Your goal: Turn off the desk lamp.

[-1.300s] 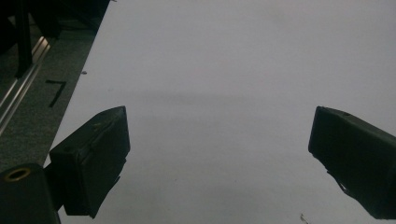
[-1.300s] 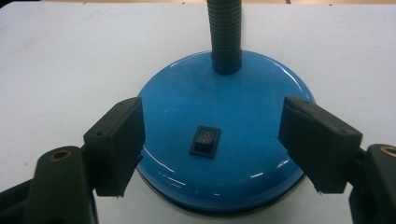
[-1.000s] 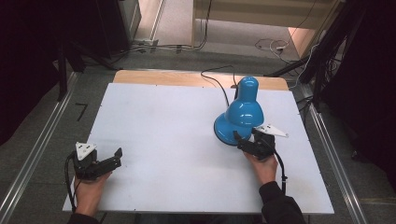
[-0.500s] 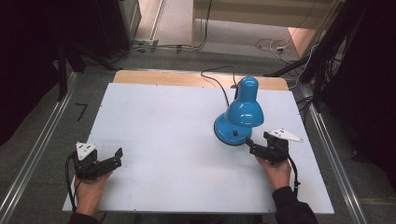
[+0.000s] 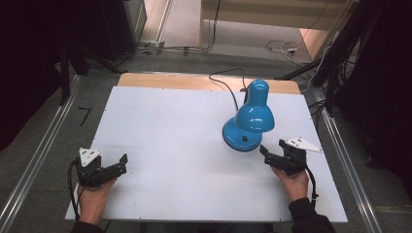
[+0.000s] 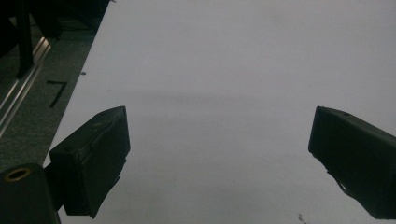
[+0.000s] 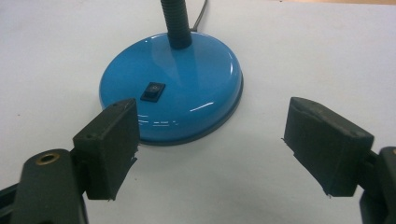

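Observation:
A blue desk lamp (image 5: 254,114) stands on the right half of the white table (image 5: 165,126), its shade tipped down over its round base (image 5: 236,141). My right gripper (image 5: 272,148) is open just to the right of the base, not touching it. In the right gripper view, the base (image 7: 196,84) with its black rocker switch (image 7: 153,91) and dark flexible neck (image 7: 175,23) lies ahead of the open right gripper (image 7: 210,140). My left gripper (image 5: 115,162) rests open at the near left with nothing in it, and the left gripper (image 6: 219,158) looks over bare table (image 6: 224,70).
The lamp's black cable (image 5: 226,85) runs from behind the base over the table's far edge, where a wooden strip (image 5: 170,80) shows. Metal rails (image 5: 39,160) run along the floor on both sides. More cables (image 5: 282,47) lie on the floor beyond.
My right gripper has drawn away from the lamp base, moving right and slightly toward the near edge. The lamp and the left gripper have stayed put.

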`<state>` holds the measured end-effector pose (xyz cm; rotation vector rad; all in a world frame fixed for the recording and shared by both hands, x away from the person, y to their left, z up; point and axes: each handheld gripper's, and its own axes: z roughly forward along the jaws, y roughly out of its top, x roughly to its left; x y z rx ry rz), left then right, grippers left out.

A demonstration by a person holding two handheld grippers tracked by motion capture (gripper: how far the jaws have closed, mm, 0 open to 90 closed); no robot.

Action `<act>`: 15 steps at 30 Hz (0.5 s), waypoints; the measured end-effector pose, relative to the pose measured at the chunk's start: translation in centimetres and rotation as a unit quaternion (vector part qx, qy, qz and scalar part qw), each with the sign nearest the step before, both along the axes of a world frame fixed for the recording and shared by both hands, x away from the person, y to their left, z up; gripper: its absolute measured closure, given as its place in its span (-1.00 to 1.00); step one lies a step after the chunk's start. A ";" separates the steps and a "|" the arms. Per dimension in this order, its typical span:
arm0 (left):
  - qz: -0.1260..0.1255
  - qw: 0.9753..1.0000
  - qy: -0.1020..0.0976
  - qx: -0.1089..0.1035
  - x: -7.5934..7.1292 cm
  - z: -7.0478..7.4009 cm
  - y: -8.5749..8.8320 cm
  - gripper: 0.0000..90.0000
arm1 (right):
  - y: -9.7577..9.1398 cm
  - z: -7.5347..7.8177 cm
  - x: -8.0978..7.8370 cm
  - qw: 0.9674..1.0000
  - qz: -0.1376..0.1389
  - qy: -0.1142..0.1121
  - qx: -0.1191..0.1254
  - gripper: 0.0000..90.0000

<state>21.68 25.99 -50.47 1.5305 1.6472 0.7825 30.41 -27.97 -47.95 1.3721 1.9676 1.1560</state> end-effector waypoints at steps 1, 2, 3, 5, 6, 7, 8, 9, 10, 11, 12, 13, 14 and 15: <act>0.000 1.000 0.000 0.001 0.0 0.0 0.0 -0.87 | -0.1 0.0 0.0 1.000 0.000 0.000 0.000 -0.65; -0.001 1.000 0.001 0.002 0.0 0.0 0.0 -0.87 | -0.2 0.0 -0.1 1.000 -0.002 0.002 0.000 -0.66; 0.000 1.000 0.000 0.001 0.0 0.0 0.0 -0.87 | -0.3 0.0 -0.1 1.000 -0.003 0.002 0.000 -0.66; 0.000 1.000 0.000 0.001 0.0 0.0 0.0 -0.87 | -0.5 0.1 -0.3 1.000 -0.007 0.000 -0.005 -0.66; 0.001 1.000 0.001 0.000 0.0 0.0 0.0 -0.87 | -0.7 0.1 -0.3 1.000 -0.009 -0.001 -0.007 -0.66; 0.001 1.000 0.001 0.000 -0.1 0.0 0.0 -0.87 | -0.9 0.2 -0.4 1.000 -0.011 -0.001 -0.007 -0.66; 0.001 1.000 0.001 0.000 -0.1 0.0 0.0 -0.87 | -1.2 0.2 -0.5 1.000 -0.013 -0.003 -0.007 -0.66; 0.001 1.000 0.000 0.000 -0.1 0.0 0.0 -0.87 | -1.4 0.2 -0.6 1.000 -0.016 -0.001 -0.006 -0.66; 0.001 1.000 0.000 0.000 -0.1 0.0 0.0 -0.87 | -1.7 0.2 -0.6 1.000 -0.018 -0.001 -0.008 -0.66; 0.001 1.000 0.000 0.000 -0.1 0.0 0.0 -0.87 | -2.0 0.2 -0.7 1.000 -0.020 0.000 -0.007 -0.66; 0.001 1.000 0.000 0.000 0.0 0.0 0.0 -0.87 | -2.3 0.1 -0.8 1.000 -0.022 -0.002 -0.010 -0.66; 0.001 1.000 0.000 0.000 0.0 0.0 0.0 -0.87 | -2.6 0.1 -0.9 1.000 -0.024 -0.001 -0.013 -0.67; 0.000 1.000 0.001 0.001 0.0 0.0 0.0 -0.87 | -3.0 0.0 -1.1 1.000 -0.027 0.000 -0.016 -0.67; 0.001 1.000 0.001 0.000 0.0 0.0 0.0 -0.87 | -3.4 -0.1 -1.2 0.999 -0.030 0.001 -0.021 -0.67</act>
